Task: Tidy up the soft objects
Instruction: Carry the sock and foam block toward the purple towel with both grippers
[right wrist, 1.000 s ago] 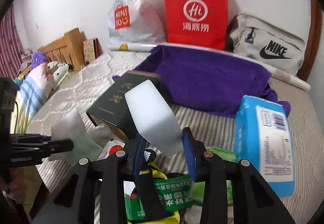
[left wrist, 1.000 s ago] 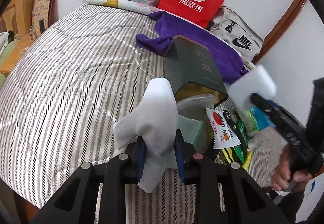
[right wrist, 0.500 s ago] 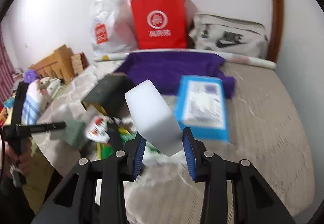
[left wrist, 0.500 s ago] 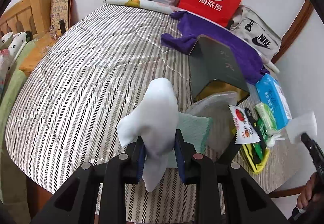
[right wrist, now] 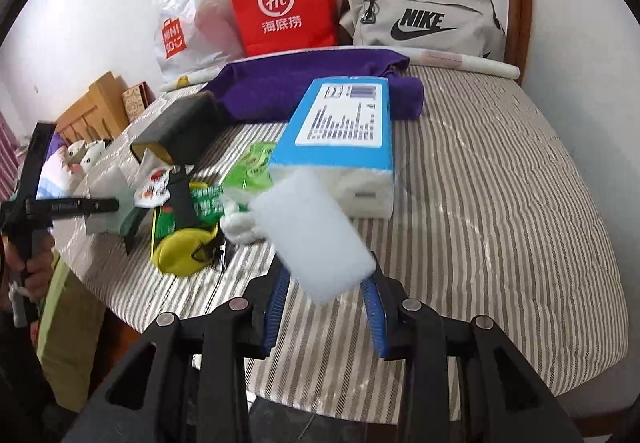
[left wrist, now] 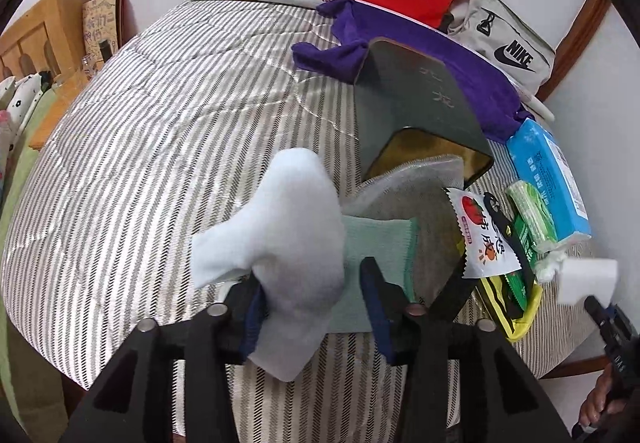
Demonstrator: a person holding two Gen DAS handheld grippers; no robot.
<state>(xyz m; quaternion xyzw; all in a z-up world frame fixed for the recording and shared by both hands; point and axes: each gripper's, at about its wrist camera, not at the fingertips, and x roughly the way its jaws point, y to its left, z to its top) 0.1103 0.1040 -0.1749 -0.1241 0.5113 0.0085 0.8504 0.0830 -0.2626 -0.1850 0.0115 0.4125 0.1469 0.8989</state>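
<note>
My left gripper (left wrist: 310, 283) is shut on a white cloth (left wrist: 288, 235) together with a pale green cloth (left wrist: 376, 259), held above the striped bed (left wrist: 160, 131). My right gripper (right wrist: 326, 283) is shut on a white foam sponge (right wrist: 312, 239), held over the bed's front edge. The sponge also shows at the right in the left wrist view (left wrist: 586, 279). The left gripper with its cloths shows at the left in the right wrist view (right wrist: 104, 203).
A dark open box (left wrist: 420, 115) with a grey pad (left wrist: 416, 195) lies mid-bed. Beside it lie snack packets (left wrist: 484, 235), a yellow pouch (right wrist: 180, 247), a blue tissue pack (right wrist: 340, 139) and a purple towel (right wrist: 300, 83). Bags (right wrist: 280, 7) stand at the wall.
The left gripper has drawn back and to the left with the cloths. The right gripper has swung right and back toward the bed's front edge, still holding the sponge.
</note>
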